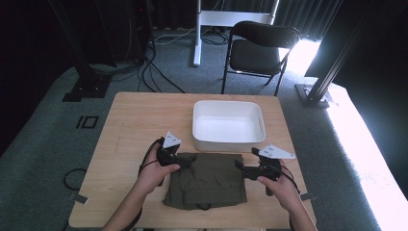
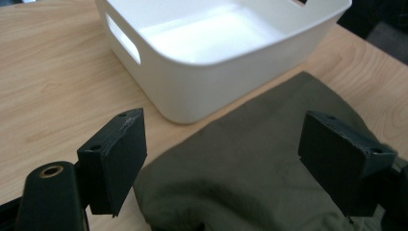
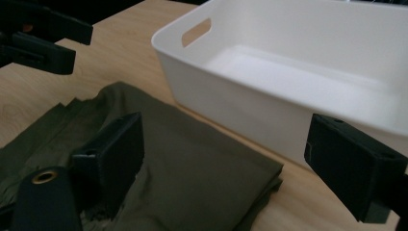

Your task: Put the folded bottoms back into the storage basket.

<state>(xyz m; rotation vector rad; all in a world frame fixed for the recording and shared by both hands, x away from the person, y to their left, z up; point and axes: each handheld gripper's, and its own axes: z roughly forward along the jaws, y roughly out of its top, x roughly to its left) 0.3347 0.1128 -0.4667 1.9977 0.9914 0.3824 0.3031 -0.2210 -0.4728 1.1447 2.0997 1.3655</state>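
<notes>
High view: we see a folded olive-green garment (image 1: 207,180) lying flat on the wooden table (image 1: 130,125), near the person's edge. A white plastic bin (image 1: 228,124) sits just beyond it, its near wall just beside the garment's far edge; whether they touch we cannot tell here. The left gripper (image 1: 185,161) is at the garment's far left corner, the right gripper (image 1: 240,167) at its far right corner, both pointing inward toward each other. The person's hands come in from the bottom edge. A black folding chair (image 1: 260,50) stands on the grey carpet behind the table.

Left gripper view: the two black jaws stand wide apart. The garment (image 2: 250,168) fills the space between and beyond them, but the pads do not press on it; nothing is gripped. The left pad hangs over the garment's edge and bare table, the right pad over cloth. The bin (image 2: 226,91) sits just ahead; the garment's edge runs along its rounded corner, seemingly touching.

Right gripper view: jaws again spread wide, nothing clamped. The left pad sits low over the garment (image 3: 192,168), very close to the cloth; contact we cannot tell. The right pad hovers in front of the bin's (image 3: 250,110) near wall. The folded corner of the garment lies between the jaws, layered edges visible, just beside the bin with a thin strip of table between. The left gripper (image 3: 43,41) shows at top left, beyond the garment's far corner.
</notes>
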